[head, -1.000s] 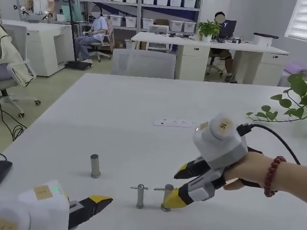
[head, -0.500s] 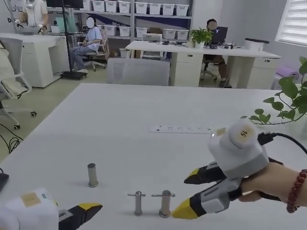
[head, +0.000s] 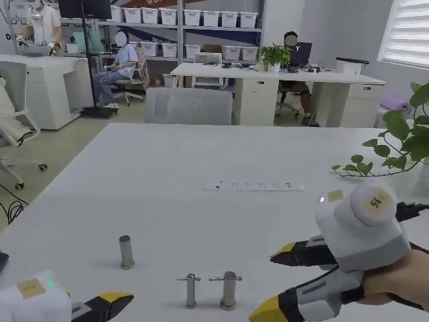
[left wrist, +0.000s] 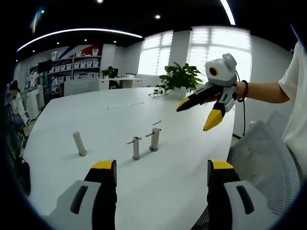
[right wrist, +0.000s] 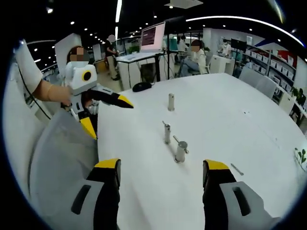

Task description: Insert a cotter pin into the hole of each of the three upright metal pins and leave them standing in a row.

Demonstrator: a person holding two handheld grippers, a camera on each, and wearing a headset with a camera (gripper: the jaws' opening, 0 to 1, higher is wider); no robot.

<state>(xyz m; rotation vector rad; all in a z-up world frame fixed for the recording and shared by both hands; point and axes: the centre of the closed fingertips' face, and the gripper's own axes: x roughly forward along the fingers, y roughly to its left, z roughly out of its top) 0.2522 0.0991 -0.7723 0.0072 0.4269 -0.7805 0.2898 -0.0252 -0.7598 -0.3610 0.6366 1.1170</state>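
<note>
Holding the left gripper [left wrist: 162, 166] low at the near edge of the white table [head: 201, 154], you're showing its jaws standing wide apart with nothing between them. Your right gripper [head: 273, 283] is hovering off to the right above the tabletop, jaws also spread and gripping nothing, yellow tips pointing toward the pins.

Just ahead, the three metal pins are standing upright in a loose row. The right pin [head: 229, 291] and the middle pin [head: 191, 291] are sitting close together, each carrying a cotter pin [head: 218, 278] crosswise through its top. The left pin [head: 125, 252] is standing well apart from that pair, bare. Neither gripper is touching any of them.

One loose cotter pin [left wrist: 157, 122] is lying flat on the table just beyond the right pin.

Farther out, a white power strip [head: 255, 186] is lying across the middle of the table, and a leafy plant [head: 402, 144] is reaching in at the far right edge. Beyond that, people [head: 120, 67] are sitting at desks [head: 268, 70] in front of shelves [head: 194, 13] of bins.
</note>
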